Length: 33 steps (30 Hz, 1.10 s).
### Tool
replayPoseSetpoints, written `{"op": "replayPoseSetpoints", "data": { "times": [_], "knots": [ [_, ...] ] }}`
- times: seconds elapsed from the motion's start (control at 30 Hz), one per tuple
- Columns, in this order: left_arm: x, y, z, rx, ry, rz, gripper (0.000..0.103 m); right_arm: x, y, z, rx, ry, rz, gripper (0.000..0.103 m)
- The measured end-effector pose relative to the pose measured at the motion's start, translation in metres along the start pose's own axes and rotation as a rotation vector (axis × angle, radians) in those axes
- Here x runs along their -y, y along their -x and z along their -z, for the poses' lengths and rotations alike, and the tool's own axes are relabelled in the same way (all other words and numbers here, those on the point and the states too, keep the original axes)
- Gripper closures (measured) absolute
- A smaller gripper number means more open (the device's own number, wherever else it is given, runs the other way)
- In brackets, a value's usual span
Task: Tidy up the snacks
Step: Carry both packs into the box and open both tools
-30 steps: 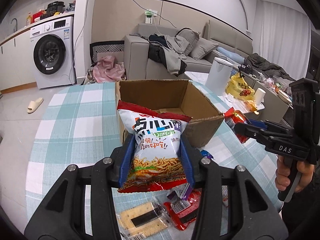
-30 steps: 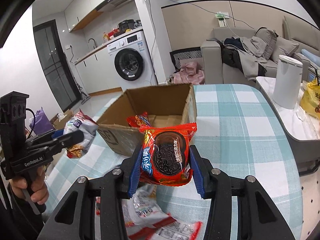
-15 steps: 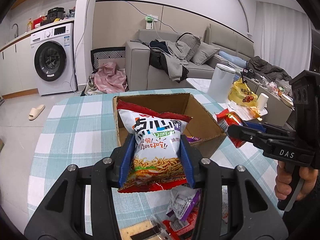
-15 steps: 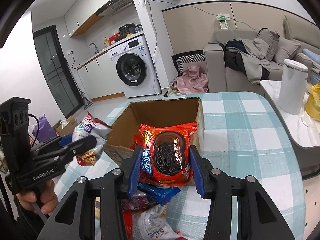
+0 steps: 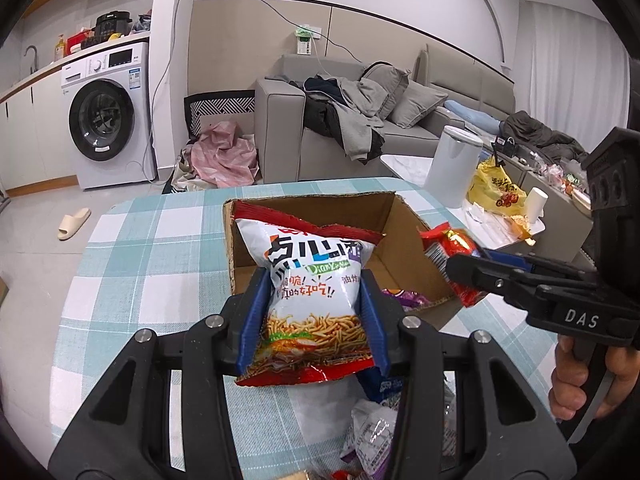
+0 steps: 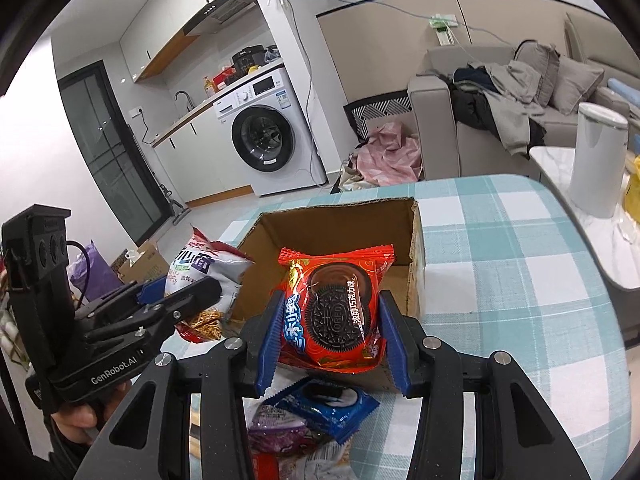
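Left wrist view: the left gripper (image 5: 316,312), lower centre, is clamped on a white-and-red noodle-snack bag (image 5: 314,300), its top overlapping the open brown cardboard box (image 5: 404,240) at mid-frame.

Right wrist view: the right gripper (image 6: 332,332) pinches a red cookie packet (image 6: 334,308) in front of the box (image 6: 348,224); loose wrappers (image 6: 312,420) lie below on the checked tablecloth (image 6: 500,240).

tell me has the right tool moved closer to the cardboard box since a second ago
Yes. In the left wrist view the right tool, shut on the red cookie pack, now reaches the cardboard box rim, having come in from the right.
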<state>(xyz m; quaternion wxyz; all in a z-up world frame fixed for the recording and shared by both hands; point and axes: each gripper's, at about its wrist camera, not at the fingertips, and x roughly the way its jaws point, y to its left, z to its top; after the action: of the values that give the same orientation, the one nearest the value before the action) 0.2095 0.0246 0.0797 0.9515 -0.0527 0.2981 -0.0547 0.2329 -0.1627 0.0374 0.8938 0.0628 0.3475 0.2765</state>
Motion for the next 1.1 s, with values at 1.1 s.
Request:
{"op": "replayPoseSetpoints", "data": {
  "times": [1.1],
  "knots": [
    [-0.012,-0.073,-0.004,-0.052,-0.008,-0.027,0.061,0.005,-0.048,-0.013,-0.039,-0.011,0.019,0.056]
  ]
}}
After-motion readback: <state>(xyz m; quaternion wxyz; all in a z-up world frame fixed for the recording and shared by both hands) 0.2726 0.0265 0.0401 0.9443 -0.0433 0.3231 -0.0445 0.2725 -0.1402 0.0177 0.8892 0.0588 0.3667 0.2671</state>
